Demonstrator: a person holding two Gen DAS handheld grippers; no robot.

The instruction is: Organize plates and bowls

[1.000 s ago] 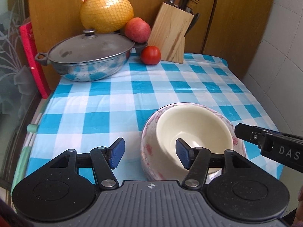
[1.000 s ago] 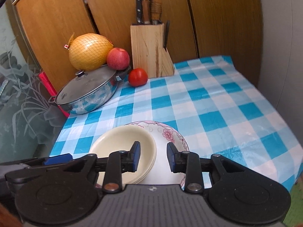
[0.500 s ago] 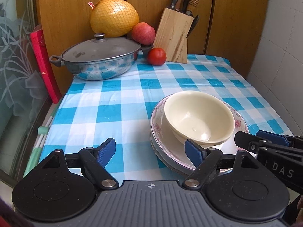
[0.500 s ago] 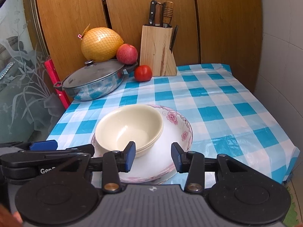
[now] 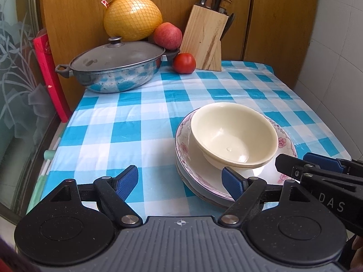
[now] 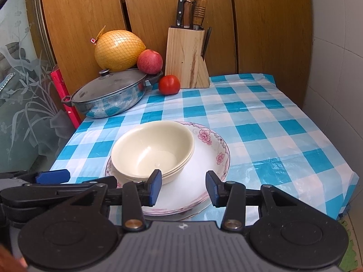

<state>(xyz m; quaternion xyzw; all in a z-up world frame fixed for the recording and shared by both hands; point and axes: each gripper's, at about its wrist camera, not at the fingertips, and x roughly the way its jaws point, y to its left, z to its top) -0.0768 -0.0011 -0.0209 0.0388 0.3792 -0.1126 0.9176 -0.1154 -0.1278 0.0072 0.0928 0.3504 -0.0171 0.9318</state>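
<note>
1. The lower plate (image 5: 199, 191) shows only a grey rim edge under the floral plate (image 5: 283, 141).
2. How many cream bowls (image 6: 152, 149) are nested cannot be told; only stacked rims show.
3. The knife block (image 6: 185, 56) hides the knife blades.
4. The right gripper (image 5: 317, 170) is cut off by the left wrist view's right edge.
5. The pot (image 5: 115, 68) hides the pomelo's (image 5: 132, 18) underside.

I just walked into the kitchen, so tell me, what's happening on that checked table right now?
A person is tidying dishes with a handheld gripper in each hand. The cream bowls sit nested on the floral plate, which rests on another plate. The left gripper and right gripper both hang open at the near edge of the stack, gripping nothing. The lidded pan, fruit and knife block stand untouched at the back.
</note>
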